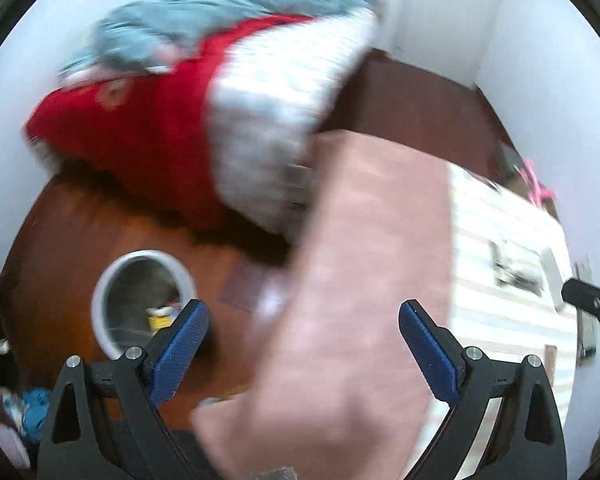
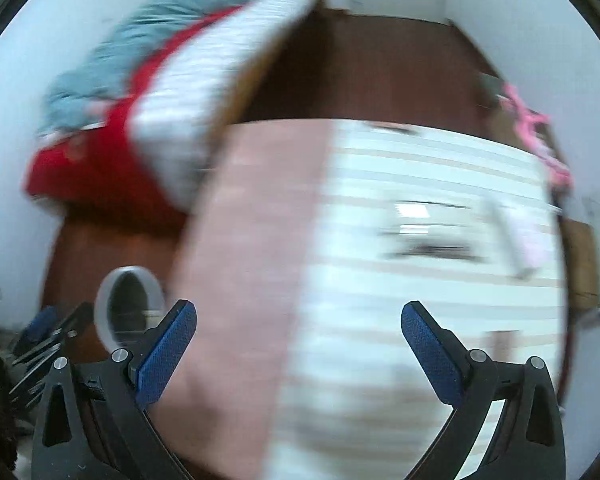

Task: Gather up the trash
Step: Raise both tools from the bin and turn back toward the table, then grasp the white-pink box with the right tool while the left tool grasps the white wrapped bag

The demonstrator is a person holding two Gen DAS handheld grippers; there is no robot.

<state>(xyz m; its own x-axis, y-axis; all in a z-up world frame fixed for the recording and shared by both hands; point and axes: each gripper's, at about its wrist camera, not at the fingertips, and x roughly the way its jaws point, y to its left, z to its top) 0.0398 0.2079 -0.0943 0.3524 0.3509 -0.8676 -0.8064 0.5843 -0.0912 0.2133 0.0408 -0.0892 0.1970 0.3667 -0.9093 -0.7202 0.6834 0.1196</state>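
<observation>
- Reddish-brown wooden floor runs under everything, and both views are smeared with blur, so fine detail is hard to read.
- Ahead and to the left of both tongs sits a bed with red and striped covers and a grey-blue blanket heaped on top; its edges are streaked beyond reading.
- Straight in front of the tongs lies a second bed with a pink spread and a pale striped sheet; its near end is cut off below the fingers.
- On that sheet, ahead and right of the right tongs, are some flat pale bits, possibly paper trash, too blurred to name.
- A white round bin stands on the floor just beyond the left finger of the left tongs; inside it I can make out something yellow and little else.
- Left tongs are spread wide, gripping nothing.
- Right tongs are likewise spread wide, nothing between the blue pads.
- Something pink sits far right, indistinct.
</observation>
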